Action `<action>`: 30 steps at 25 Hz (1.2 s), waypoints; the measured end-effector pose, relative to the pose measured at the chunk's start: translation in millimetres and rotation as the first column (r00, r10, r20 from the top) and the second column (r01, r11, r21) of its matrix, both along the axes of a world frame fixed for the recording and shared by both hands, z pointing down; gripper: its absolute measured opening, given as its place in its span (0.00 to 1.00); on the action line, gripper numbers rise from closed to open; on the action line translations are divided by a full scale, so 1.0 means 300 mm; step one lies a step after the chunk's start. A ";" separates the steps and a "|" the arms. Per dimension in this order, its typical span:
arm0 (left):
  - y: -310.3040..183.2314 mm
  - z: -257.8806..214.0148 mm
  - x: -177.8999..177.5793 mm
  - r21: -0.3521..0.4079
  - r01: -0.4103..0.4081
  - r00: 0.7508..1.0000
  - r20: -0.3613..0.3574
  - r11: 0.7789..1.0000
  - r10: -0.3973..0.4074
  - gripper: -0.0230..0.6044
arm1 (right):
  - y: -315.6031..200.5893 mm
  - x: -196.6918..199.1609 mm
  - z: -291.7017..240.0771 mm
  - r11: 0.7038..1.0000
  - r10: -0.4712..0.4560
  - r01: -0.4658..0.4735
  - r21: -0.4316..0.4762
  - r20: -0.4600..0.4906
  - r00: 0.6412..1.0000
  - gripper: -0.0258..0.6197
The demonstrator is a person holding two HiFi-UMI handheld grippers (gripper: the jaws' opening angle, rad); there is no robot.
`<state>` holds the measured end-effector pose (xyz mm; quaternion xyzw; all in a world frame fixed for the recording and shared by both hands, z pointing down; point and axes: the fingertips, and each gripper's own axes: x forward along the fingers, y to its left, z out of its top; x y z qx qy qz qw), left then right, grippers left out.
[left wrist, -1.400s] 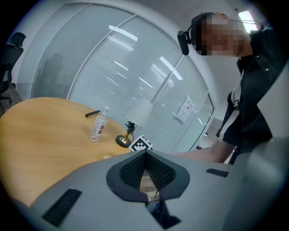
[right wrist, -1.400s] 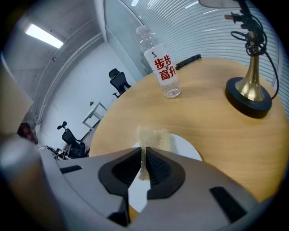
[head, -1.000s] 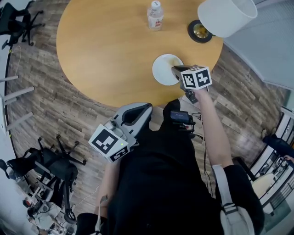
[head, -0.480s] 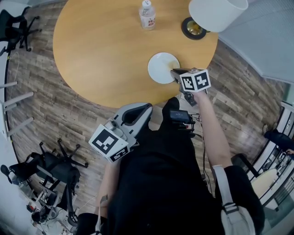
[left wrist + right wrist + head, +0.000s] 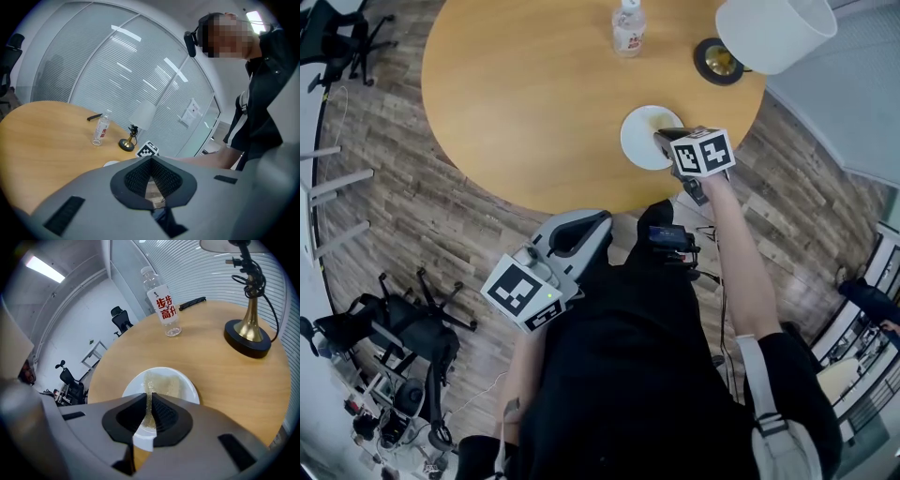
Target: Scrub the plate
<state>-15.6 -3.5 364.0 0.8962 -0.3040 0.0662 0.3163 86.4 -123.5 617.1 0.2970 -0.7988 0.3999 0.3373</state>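
Note:
A white plate (image 5: 639, 141) (image 5: 185, 380) sits near the front edge of the round wooden table (image 5: 534, 103). A thin yellow scrub pad (image 5: 164, 383) lies on it. My right gripper (image 5: 667, 141) (image 5: 149, 397) reaches over the plate from the right, its jaws shut on the near edge of the pad, which presses on the plate. My left gripper (image 5: 581, 230) (image 5: 150, 160) is held low by the person's body, off the table, jaws shut with nothing between them. The plate's edge (image 5: 111, 163) just shows in the left gripper view.
A water bottle (image 5: 629, 28) (image 5: 163, 303) (image 5: 100, 129) stands at the table's far side. A lamp with a white shade (image 5: 773, 33) and brass base (image 5: 719, 61) (image 5: 251, 333) stands right of the plate. A black pen (image 5: 192, 302) lies beyond the bottle. Office chairs (image 5: 403, 328) stand on the floor.
The right gripper has slid a little farther in over the plate with the pad. The left gripper has stayed where it was. The head camera shifted slightly.

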 end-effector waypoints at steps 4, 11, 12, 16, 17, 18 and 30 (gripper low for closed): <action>0.000 -0.005 -0.036 0.001 0.026 1.000 0.001 1.000 -0.026 0.05 | 0.000 -0.038 0.007 1.000 -0.027 0.027 -0.004 -0.016 1.000 0.08; 0.008 -0.007 -0.054 0.001 0.043 0.999 -0.003 0.999 -0.043 0.05 | -0.005 -0.054 -0.011 0.998 -0.059 0.060 0.019 -0.064 0.996 0.08; 0.009 -0.006 -0.054 0.002 0.042 0.999 -0.005 0.999 -0.042 0.05 | -0.001 -0.057 -0.011 0.998 -0.060 0.061 0.018 -0.058 0.997 0.08; 0.008 -0.003 -0.055 0.006 0.039 0.999 -0.014 0.999 -0.039 0.06 | 0.015 -0.060 -0.007 0.998 -0.068 0.069 0.014 -0.048 0.997 0.08; 0.007 -0.002 -0.056 0.006 0.037 0.999 -0.016 0.999 -0.037 0.05 | 0.016 -0.056 -0.007 0.998 -0.066 0.067 0.015 -0.052 0.996 0.08; 0.006 -0.002 -0.055 0.006 0.035 0.999 -0.018 0.999 -0.035 0.05 | 0.017 -0.050 -0.009 0.998 -0.062 0.063 0.015 -0.054 0.997 0.08; 0.004 -0.002 -0.052 0.006 0.041 0.999 -0.017 0.999 -0.041 0.05 | -0.054 0.003 -0.012 0.999 -0.038 0.041 0.028 -0.099 0.994 0.08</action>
